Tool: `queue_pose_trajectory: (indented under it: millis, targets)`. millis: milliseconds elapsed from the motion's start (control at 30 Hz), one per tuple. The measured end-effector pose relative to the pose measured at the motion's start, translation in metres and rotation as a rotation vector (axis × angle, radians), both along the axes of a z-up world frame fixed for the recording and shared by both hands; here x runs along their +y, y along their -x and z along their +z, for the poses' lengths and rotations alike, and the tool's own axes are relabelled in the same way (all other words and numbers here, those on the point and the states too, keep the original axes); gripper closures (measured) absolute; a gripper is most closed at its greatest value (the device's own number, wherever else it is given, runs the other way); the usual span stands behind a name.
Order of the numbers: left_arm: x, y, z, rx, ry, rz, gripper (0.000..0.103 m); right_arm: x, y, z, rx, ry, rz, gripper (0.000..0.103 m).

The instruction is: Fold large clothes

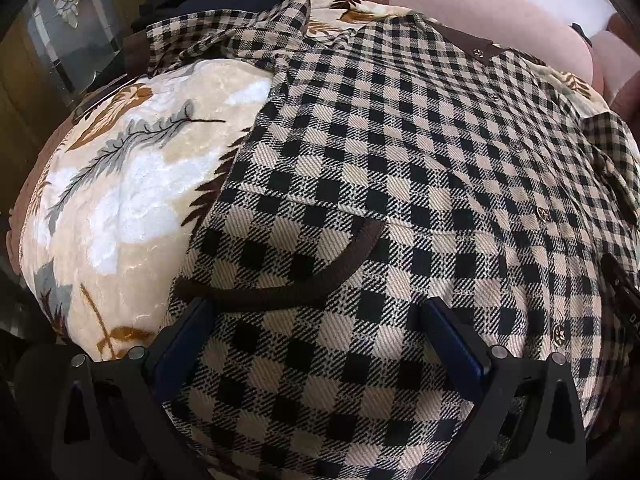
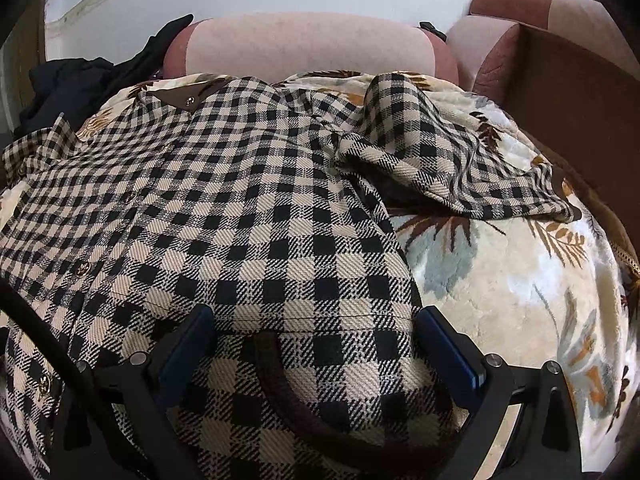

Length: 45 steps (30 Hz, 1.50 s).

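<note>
Lying spread, front up, across a cream plush blanket printed with brown and grey leaves point(image 1: 120, 184): a large black-and-beige checked woven jacket point(image 1: 400, 152), brown collar tab point(image 1: 468, 40) toward the far edge by the pink sofa backrest point(image 1: 492, 4). Running down the front, a row of small metal buttons point(image 1: 543, 213). Trailing toward the blanket's right edge, one crumpled sleeve point(image 2: 432, 160); the other reaching toward the far left corner. Sitting heaped past that corner, dark clothing point(image 2: 80, 80).

Hovering over the near hem, left gripper point(image 1: 316, 320), blue-padded jaws standing wide, straddling a curved brown pocket trim point(image 1: 320, 272); contact with cloth not clear.

Hovering likewise, right gripper point(image 2: 316, 328), jaws wide apart, over the second brown pocket trim point(image 2: 296, 396), near the jacket's right side edge.
</note>
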<state>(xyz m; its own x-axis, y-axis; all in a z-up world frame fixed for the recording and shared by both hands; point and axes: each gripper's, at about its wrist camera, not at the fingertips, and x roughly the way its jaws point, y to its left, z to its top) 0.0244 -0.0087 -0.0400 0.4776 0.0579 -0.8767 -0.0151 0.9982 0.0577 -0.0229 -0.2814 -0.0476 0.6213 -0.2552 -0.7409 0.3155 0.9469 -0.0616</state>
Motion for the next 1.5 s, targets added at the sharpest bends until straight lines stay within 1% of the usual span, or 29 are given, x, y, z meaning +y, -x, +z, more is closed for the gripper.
queue_pose_trajectory:
  millis: [133, 333, 567, 767, 967, 1033, 1133, 1233, 1367, 1500]
  targets:
    - [-0.002, 0.0, -0.001, -0.011, -0.003, 0.004, 0.0, 0.0, 0.0, 0.0, 0.0, -0.013, -0.001, 0.0]
    - [0.002, 0.003, -0.001, -0.003, 0.006, 0.005, 0.0, -0.003, 0.0, 0.0, 0.002, -0.016, -0.001, 0.0]
    - [0.0, 0.006, -0.002, -0.036, -0.025, -0.009, 0.0, -0.005, -0.002, -0.001, 0.008, -0.033, 0.002, 0.0]
    - [0.004, 0.004, -0.002, -0.02, -0.014, 0.006, 0.0, -0.002, -0.003, -0.002, 0.016, -0.03, 0.0, 0.0]
    - [0.005, 0.006, -0.003, -0.049, -0.006, 0.005, 0.0, -0.002, -0.004, -0.002, 0.016, -0.026, 0.0, 0.0]
    - [0.006, 0.003, -0.002, -0.031, -0.002, -0.004, 0.0, -0.002, -0.004, -0.002, 0.015, -0.021, -0.001, 0.0]
    - [0.009, -0.006, 0.002, 0.027, 0.026, -0.006, 0.0, -0.002, -0.005, -0.003, 0.011, -0.018, 0.0, 0.0]
    - [0.011, -0.005, 0.007, 0.016, 0.048, 0.0, 0.0, -0.003, -0.004, -0.003, 0.004, -0.02, 0.002, 0.0]
    - [0.008, -0.001, 0.01, 0.015, 0.049, -0.014, 0.001, -0.003, -0.004, -0.003, 0.0, -0.026, 0.004, 0.0]
    - [0.01, 0.004, 0.014, -0.005, 0.055, -0.018, 0.002, -0.002, -0.004, -0.003, -0.001, -0.025, 0.003, 0.0]
